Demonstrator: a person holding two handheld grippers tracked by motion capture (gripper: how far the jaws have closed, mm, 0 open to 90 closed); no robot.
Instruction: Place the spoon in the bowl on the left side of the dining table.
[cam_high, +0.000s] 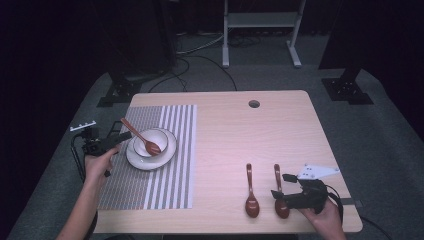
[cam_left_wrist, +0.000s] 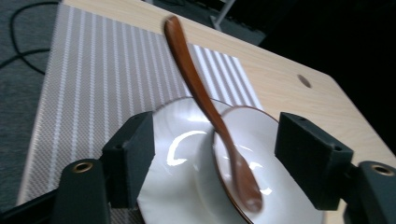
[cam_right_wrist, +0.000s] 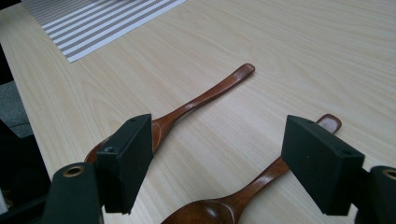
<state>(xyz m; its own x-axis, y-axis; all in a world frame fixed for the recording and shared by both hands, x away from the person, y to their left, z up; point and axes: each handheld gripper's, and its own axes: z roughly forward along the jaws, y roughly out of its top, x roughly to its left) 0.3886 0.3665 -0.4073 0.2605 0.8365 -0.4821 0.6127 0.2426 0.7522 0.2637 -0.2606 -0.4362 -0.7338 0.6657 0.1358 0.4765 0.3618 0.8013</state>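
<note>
brown wooden spoon (cam_high: 280, 192) lies on the table just beside the released right gripper (cam_high: 278, 186), handle pointing away, while the left gripper (cam_high: 124, 136), also released, faces the white bowl (cam_high: 150, 141)

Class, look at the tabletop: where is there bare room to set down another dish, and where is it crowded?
Free: bare pale wood between the grey striped placemat and two brown wooden spoons; also beyond those spoons, toward the round hole. Crowded: around the white plate and bowl.

A striped placemat (cam_high: 160, 165) lies on the wooden table (cam_high: 280, 130), with black cables (cam_high: 200, 65) on grey carpet beyond.
</note>
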